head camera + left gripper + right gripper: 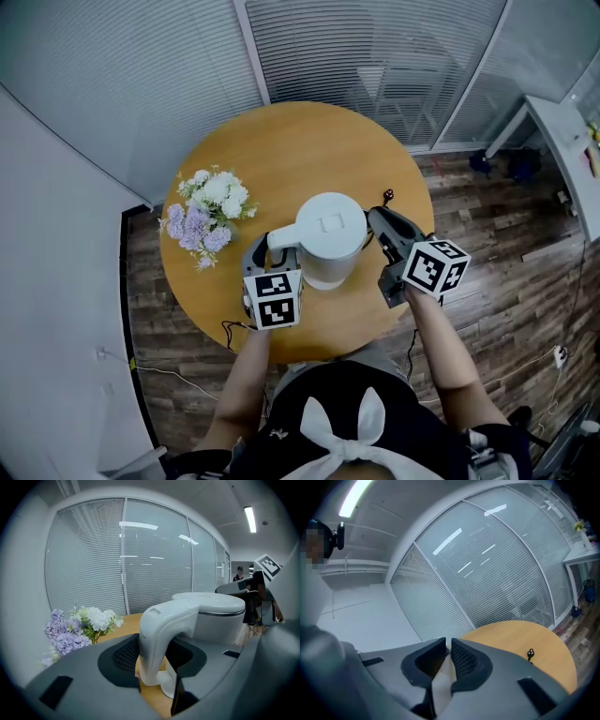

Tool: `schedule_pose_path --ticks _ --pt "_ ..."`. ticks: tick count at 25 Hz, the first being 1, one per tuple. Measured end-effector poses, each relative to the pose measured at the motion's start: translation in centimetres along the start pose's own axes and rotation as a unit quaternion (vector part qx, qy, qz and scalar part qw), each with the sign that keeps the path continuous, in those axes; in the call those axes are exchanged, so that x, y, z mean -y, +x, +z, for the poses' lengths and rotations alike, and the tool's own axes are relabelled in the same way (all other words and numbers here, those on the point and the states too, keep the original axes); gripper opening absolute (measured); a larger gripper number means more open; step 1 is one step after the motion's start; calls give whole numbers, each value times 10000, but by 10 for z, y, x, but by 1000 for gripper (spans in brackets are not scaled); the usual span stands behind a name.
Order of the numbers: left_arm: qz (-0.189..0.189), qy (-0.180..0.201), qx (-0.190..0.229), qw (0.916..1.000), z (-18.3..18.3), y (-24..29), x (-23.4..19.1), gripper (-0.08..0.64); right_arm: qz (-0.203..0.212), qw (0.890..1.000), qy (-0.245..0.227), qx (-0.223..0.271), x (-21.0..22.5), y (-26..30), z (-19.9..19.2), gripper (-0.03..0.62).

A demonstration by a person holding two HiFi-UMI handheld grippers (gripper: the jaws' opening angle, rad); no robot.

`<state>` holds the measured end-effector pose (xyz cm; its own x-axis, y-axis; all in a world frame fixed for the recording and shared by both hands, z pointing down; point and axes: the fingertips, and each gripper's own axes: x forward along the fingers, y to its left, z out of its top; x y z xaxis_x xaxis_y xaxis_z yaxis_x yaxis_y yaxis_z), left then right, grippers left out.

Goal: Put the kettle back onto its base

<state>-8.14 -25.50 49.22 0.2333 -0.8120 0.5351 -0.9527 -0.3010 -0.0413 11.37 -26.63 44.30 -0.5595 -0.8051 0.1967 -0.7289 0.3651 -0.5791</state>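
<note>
Left gripper point(154, 660) jaws clamp the kettle point(330, 234) handle; right gripper point(447, 651) jaws closed, empty. Flowers point(208, 214) near tabletop point(309, 150) left edge; far half open.

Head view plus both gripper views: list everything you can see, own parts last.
table: one, light wood, round, centre of view
kettle: one, white, over the table's near side
flowers: one bunch, white and lilac, table's left side
small item: one, black, near the table's right edge, too small to identify
desk: one, white, upper right
floor: dark wood planks, around the table
blinds: grey-white, behind glass panels beyond the table
left gripper: one, grey, closed on the kettle's handle
right gripper: one, grey, jaws together, empty, right of the kettle
forearms: two, one behind each gripper
</note>
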Motion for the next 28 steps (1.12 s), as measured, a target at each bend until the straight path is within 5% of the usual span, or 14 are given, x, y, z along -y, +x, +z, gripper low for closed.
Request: schedule_pose_path --ticks 28 --pt "150 -57 -487 9987 -43 12 -10 176 7 9992 149 -382 12 20 -34 43"
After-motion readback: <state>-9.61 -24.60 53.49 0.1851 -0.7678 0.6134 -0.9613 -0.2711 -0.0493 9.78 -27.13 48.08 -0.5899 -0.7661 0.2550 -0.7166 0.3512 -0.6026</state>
